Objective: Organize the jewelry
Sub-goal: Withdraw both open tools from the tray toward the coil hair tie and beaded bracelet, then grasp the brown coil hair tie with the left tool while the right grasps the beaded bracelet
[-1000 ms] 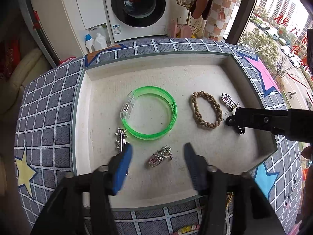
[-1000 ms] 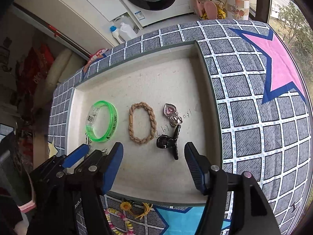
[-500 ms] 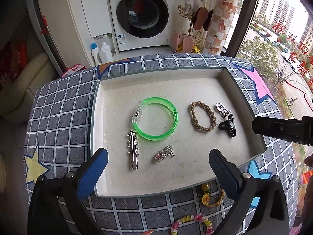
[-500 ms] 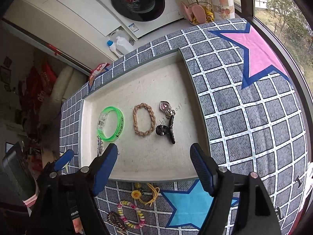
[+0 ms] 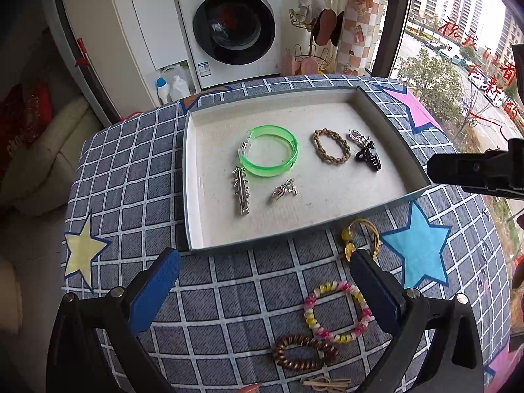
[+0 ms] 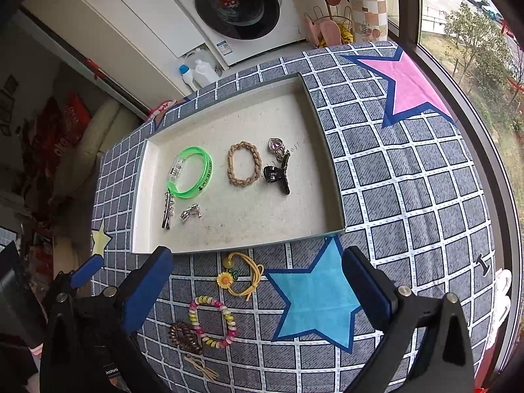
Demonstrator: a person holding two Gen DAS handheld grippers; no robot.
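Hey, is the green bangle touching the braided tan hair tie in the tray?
Apart. In the right wrist view a strip of bare tray floor lies between the green bangle and the braided tan hair tie; the left wrist view shows the same gap.

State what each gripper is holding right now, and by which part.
Nothing is held. The left gripper and the right gripper are both open and empty, above the tablecloth in front of the tray.

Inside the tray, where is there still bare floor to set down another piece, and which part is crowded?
Bare floor runs along the tray's far wall, beyond the green bangle and braided band, and across the near right corner, below the black clip. The near left is crowded: silver barrette against the bangle, small charm beside it. The clip and heart pendant bunch at the right.
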